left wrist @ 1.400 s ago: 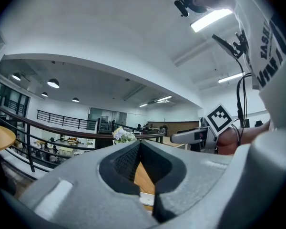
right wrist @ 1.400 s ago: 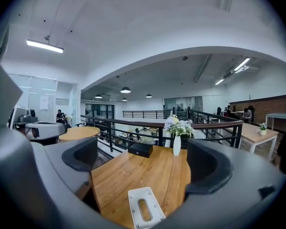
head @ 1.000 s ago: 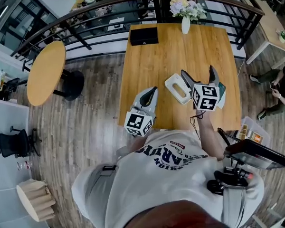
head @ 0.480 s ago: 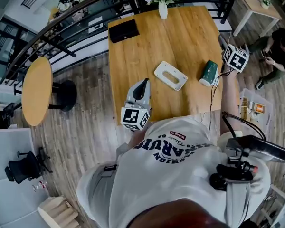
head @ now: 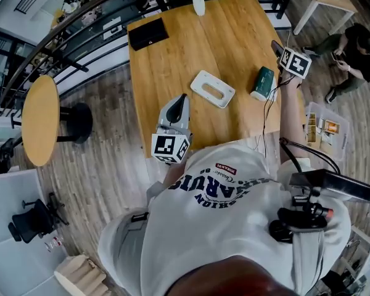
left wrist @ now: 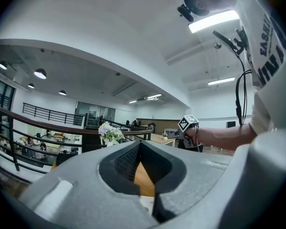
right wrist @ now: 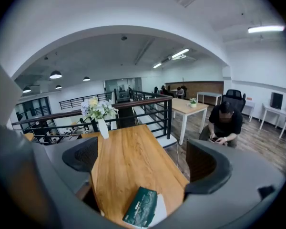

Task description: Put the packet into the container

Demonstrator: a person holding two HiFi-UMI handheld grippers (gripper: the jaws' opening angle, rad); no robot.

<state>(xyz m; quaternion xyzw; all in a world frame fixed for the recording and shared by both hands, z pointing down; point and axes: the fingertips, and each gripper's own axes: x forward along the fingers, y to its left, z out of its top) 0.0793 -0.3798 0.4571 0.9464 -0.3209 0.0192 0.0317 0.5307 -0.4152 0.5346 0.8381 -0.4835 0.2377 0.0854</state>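
Packet (right wrist: pixel 142 206) lies on table (right wrist: pixel 121 147) near parted jaws of right gripper (right wrist: pixel 145 159).

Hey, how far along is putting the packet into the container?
Done: nothing; the packet lies on the table, apart from the container. In hand: the right gripper is open and empty, with the packet below its jaws. The left gripper is shut and empty. Left: grip the packet, carry it over, drop it in.
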